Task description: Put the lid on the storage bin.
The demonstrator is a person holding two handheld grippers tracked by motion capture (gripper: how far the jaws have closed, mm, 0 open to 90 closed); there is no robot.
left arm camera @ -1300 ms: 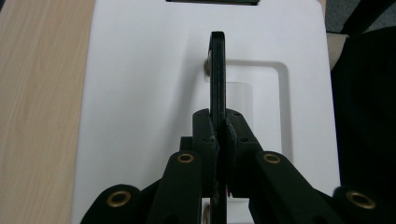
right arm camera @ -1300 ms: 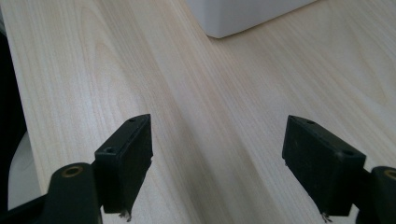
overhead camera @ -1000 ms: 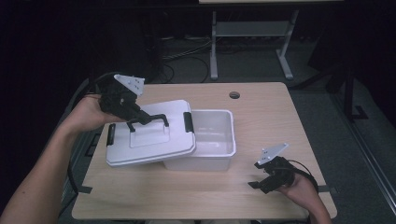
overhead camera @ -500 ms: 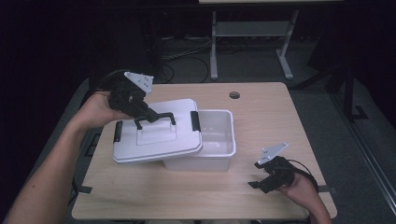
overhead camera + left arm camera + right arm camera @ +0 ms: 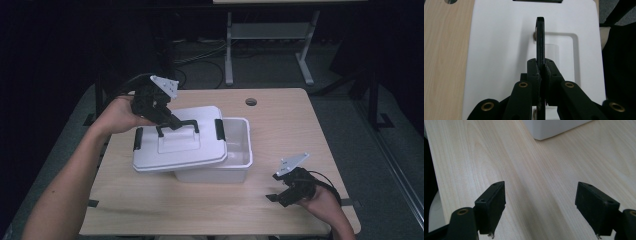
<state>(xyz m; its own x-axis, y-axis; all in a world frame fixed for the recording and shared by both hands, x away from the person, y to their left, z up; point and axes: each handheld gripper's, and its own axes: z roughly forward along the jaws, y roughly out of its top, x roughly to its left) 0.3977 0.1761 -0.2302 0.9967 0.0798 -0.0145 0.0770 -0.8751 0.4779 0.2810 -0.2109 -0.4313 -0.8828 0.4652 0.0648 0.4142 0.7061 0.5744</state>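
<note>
- Up top, the left hand-held gripper (image 5: 167, 117) is clamped on the black handle (image 5: 177, 126) of the white lid (image 5: 177, 147).
- That lid sits skewed over the left part of the white bin (image 5: 235, 150), whose right part is uncovered.
- Its jaws pinch the handle's bar (image 5: 540, 42) edge-on in the left gripper view.
- Low on the bench (image 5: 300, 120), near its right front corner, the right hand-held gripper (image 5: 285, 192) is spread wide, holding nothing.
</note>
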